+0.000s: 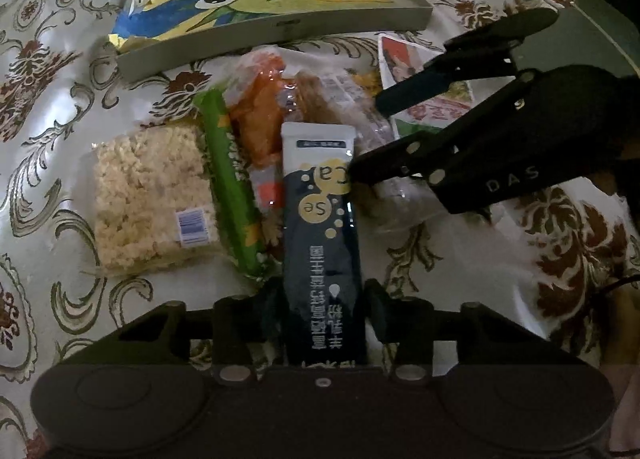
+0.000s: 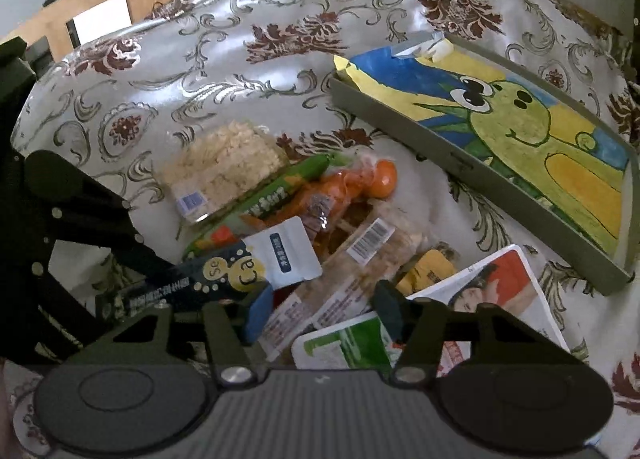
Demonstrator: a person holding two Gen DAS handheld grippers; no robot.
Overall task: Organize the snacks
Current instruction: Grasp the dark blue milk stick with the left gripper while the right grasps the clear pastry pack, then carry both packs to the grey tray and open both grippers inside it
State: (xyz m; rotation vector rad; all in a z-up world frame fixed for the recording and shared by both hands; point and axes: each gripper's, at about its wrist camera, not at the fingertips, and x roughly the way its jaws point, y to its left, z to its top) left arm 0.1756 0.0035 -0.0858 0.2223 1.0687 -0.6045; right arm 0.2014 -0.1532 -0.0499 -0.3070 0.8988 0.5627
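L gripper (image 1: 325, 299) fingers pinch the dark sachet (image 1: 320, 219) lying in the snack pile on the counter (image 1: 60, 99) near the tray (image 1: 280, 25), w/ R gripper (image 2: 320, 305) fingers half-wide astride a clear biscuit pack (image 2: 340, 279), not touching.

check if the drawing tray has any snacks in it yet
Empty so far: only the cartoon drawing shows inside the tray; the snack packets all lie outside on the tablecloth.

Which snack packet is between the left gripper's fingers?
The dark blue stick packet with yellow bubbles; the other packets lie outside the left gripper.
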